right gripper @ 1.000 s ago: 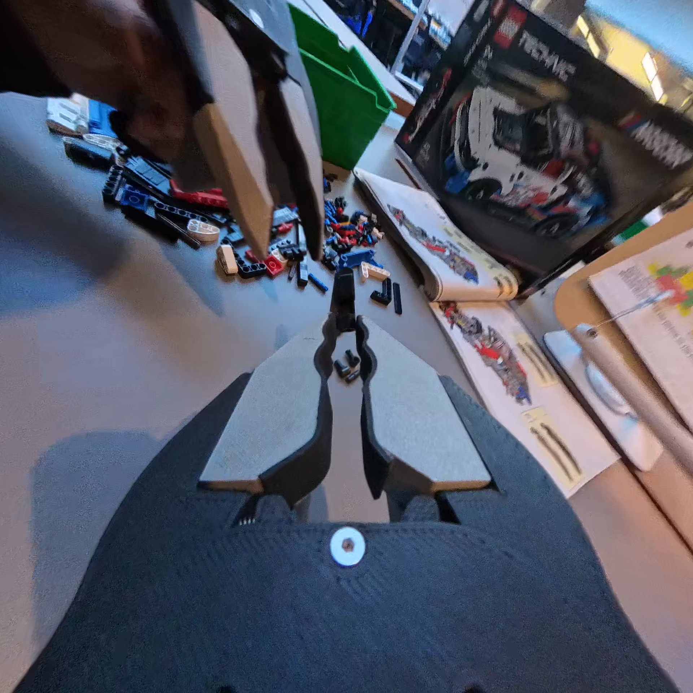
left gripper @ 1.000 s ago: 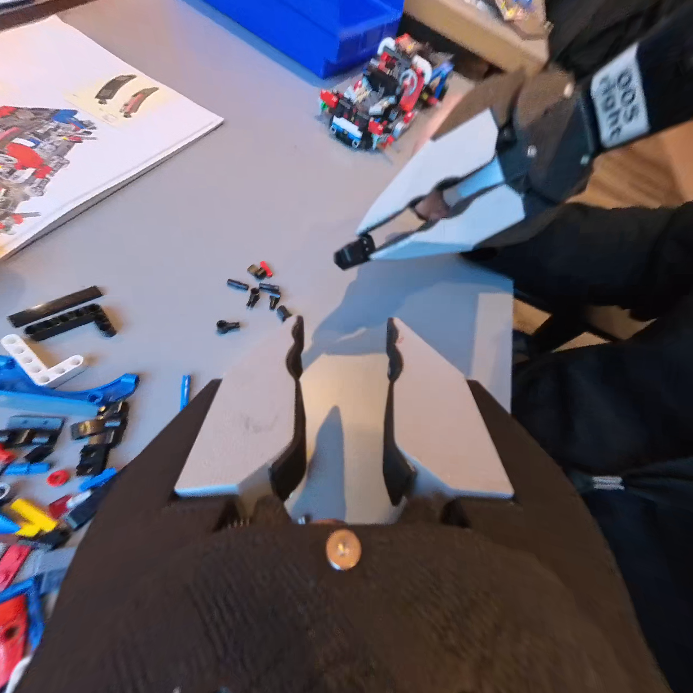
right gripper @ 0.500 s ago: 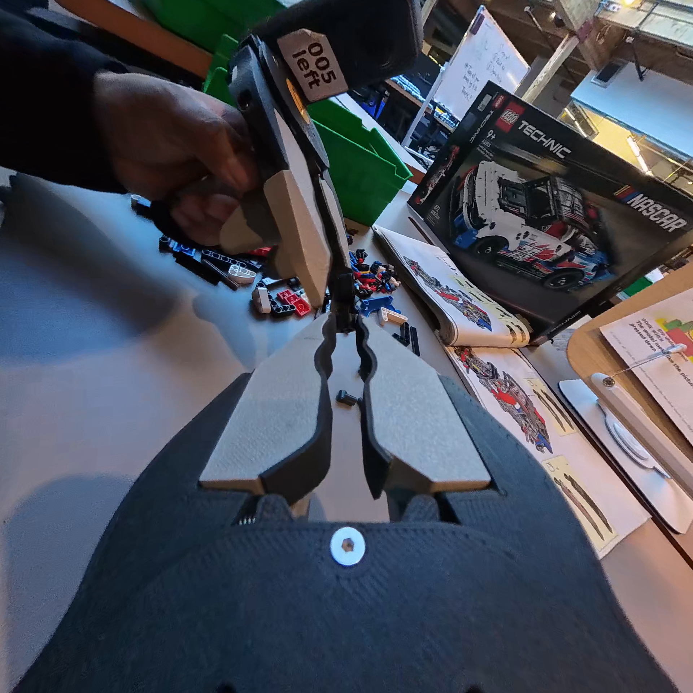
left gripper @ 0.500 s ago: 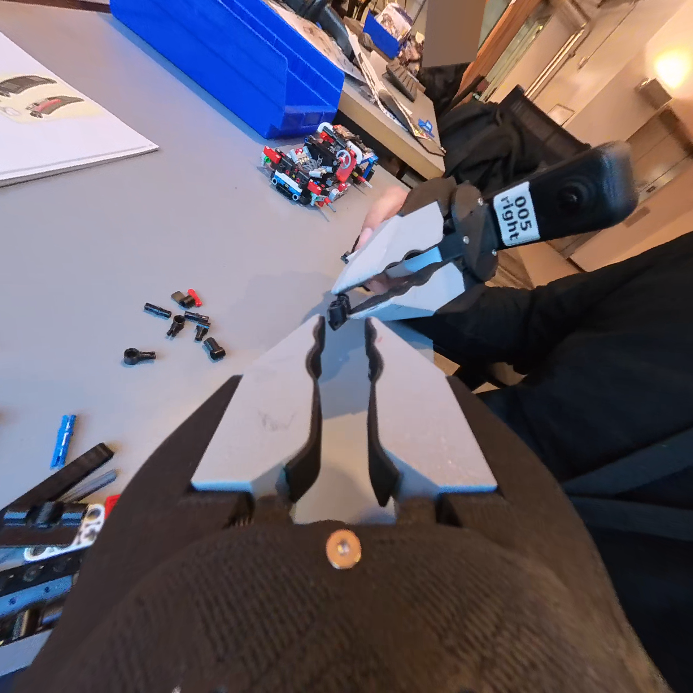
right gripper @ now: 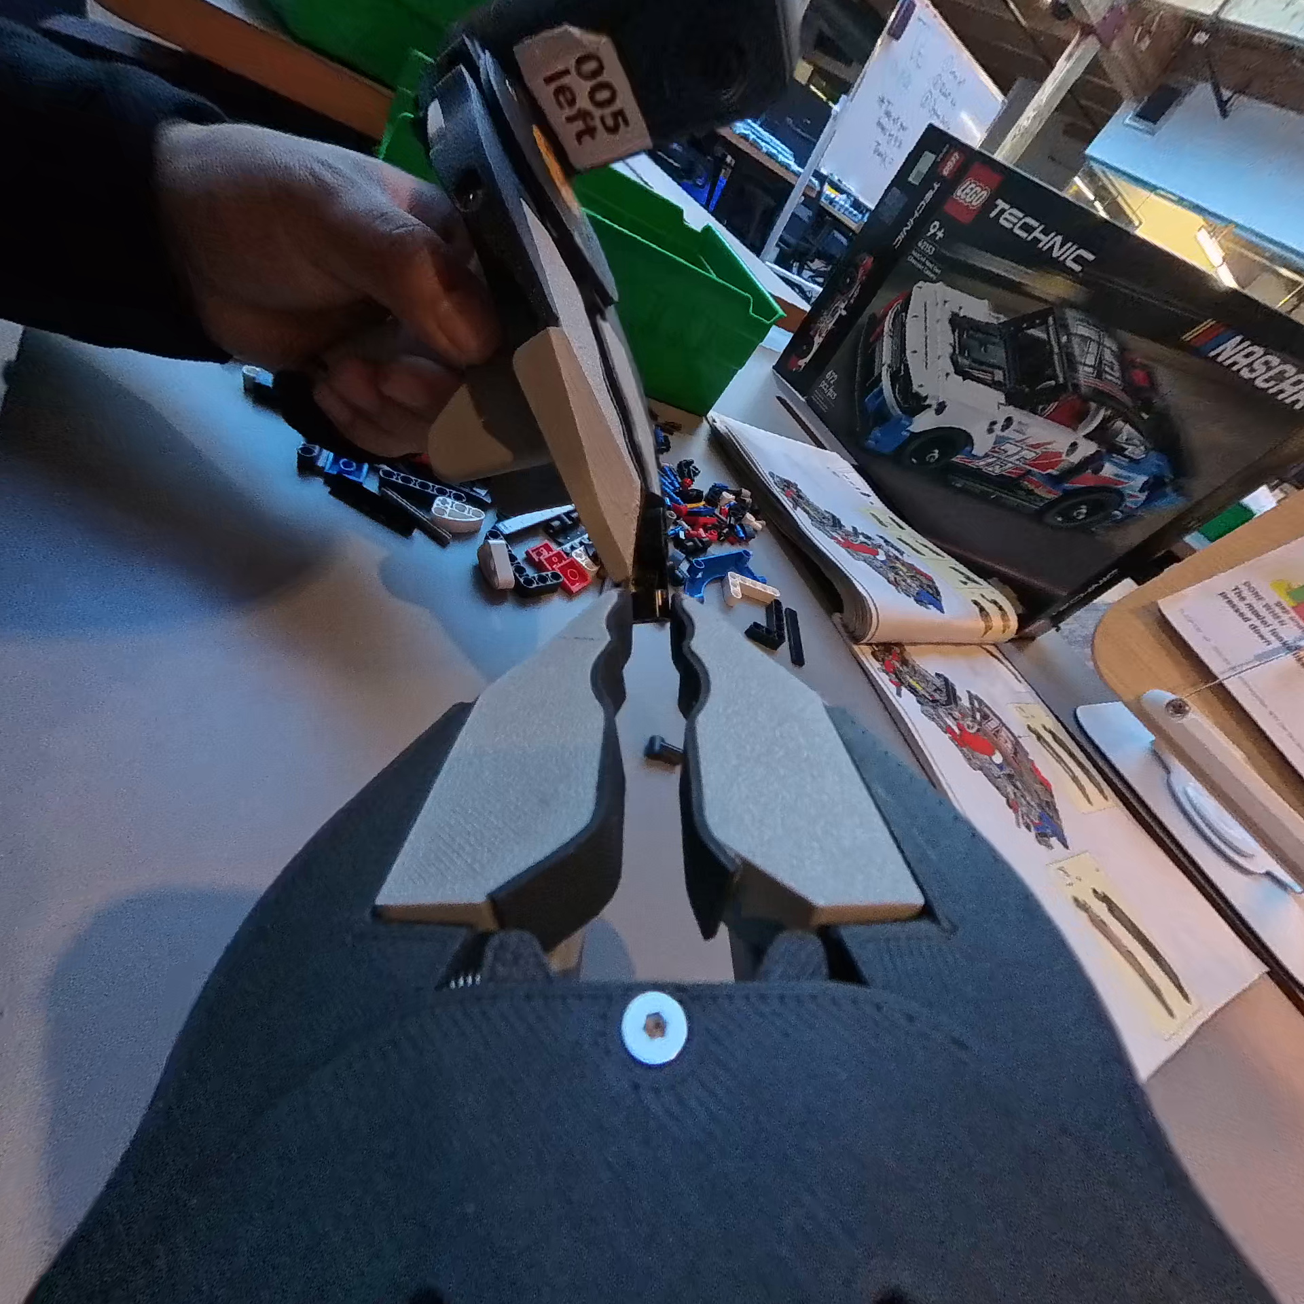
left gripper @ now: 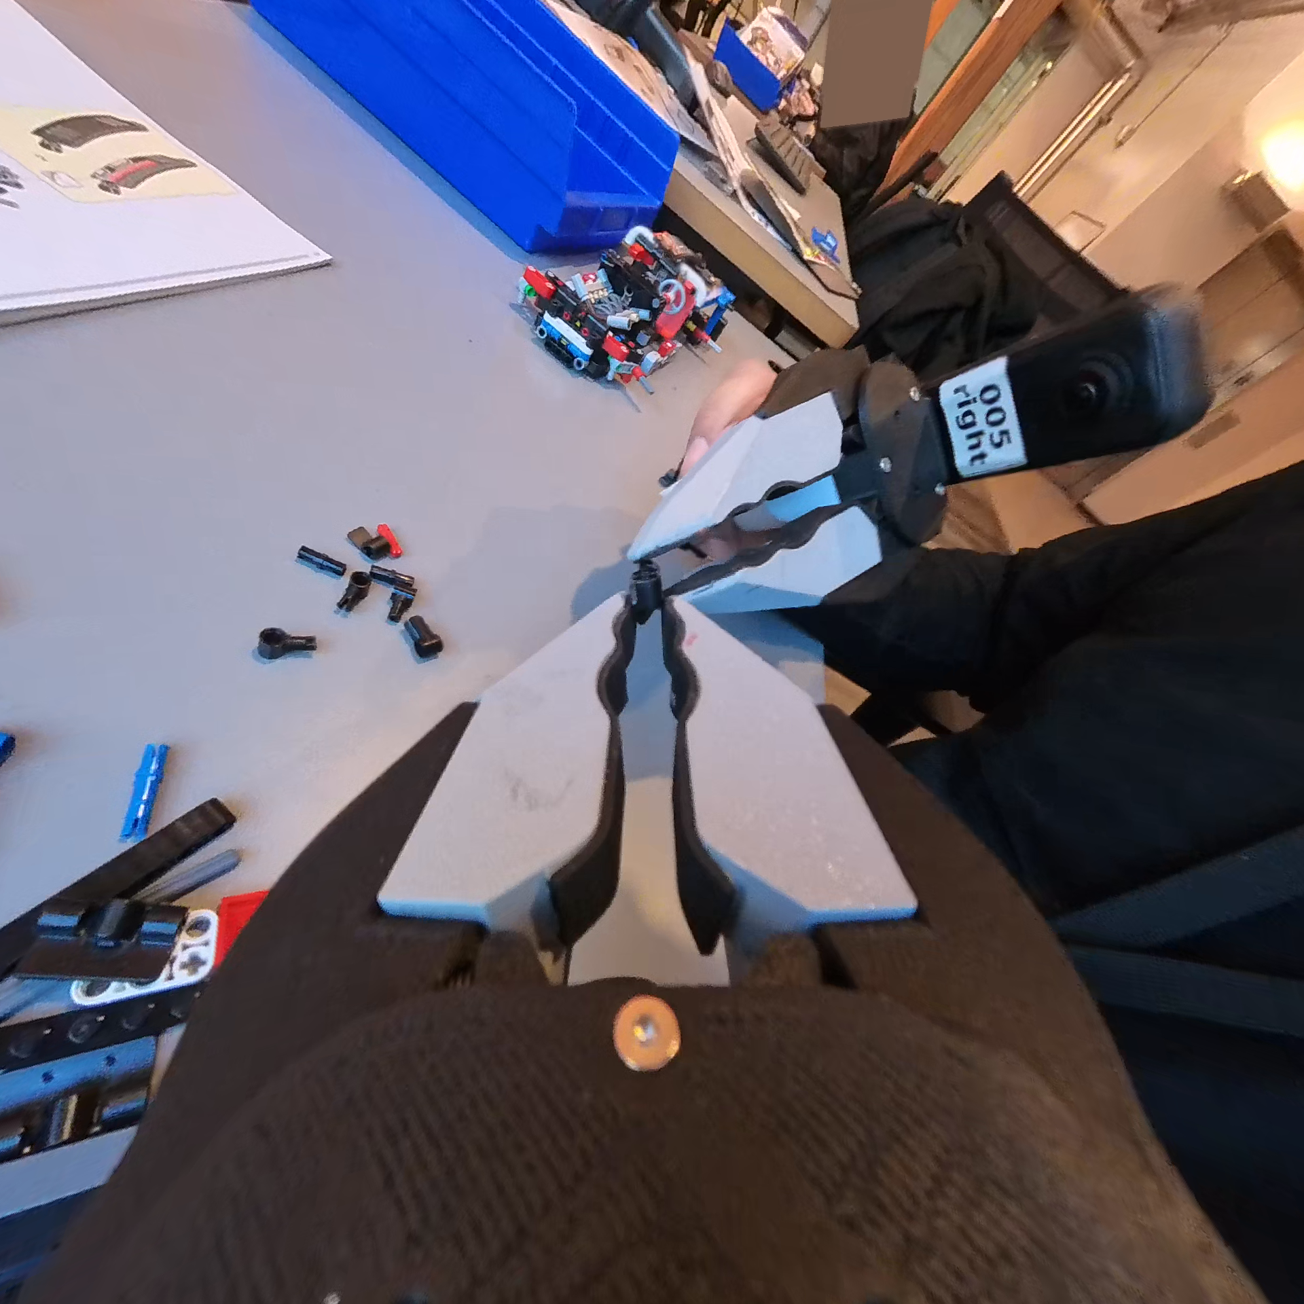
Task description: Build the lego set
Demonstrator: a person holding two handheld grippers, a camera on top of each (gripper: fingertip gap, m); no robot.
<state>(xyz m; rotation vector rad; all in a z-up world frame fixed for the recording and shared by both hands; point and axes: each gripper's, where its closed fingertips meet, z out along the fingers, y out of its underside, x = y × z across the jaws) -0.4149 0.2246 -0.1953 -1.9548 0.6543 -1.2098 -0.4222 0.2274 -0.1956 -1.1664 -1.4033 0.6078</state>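
Observation:
A small black lego connector [left gripper: 643, 589] is pinched at the tips of my left gripper [left gripper: 643, 614]. My right gripper [left gripper: 646, 564] meets it tip to tip from the right, above the table's near edge. In the right wrist view the same connector [right gripper: 649, 600] sits between the tips of my right gripper [right gripper: 650, 615], and the left gripper [right gripper: 646, 578] comes down onto it from above. Both grippers are shut on it. A partly built red, black and blue model [left gripper: 624, 310] stands farther back on the grey table [left gripper: 353, 423].
Several loose black pins [left gripper: 374, 586] and a blue pin [left gripper: 145, 790] lie left of the grippers. A pile of parts [right gripper: 550, 557], open instruction booklets [right gripper: 868, 557], the set's box [right gripper: 1023, 367], a green bin [right gripper: 670, 296] and a blue bin [left gripper: 494, 106] ring the table. My two grippers' fingertips are within a few centimetres of each other.
The two grippers have come together tip to tip. My left gripper has narrowed from open and closed onto the black connector that the right gripper was holding.

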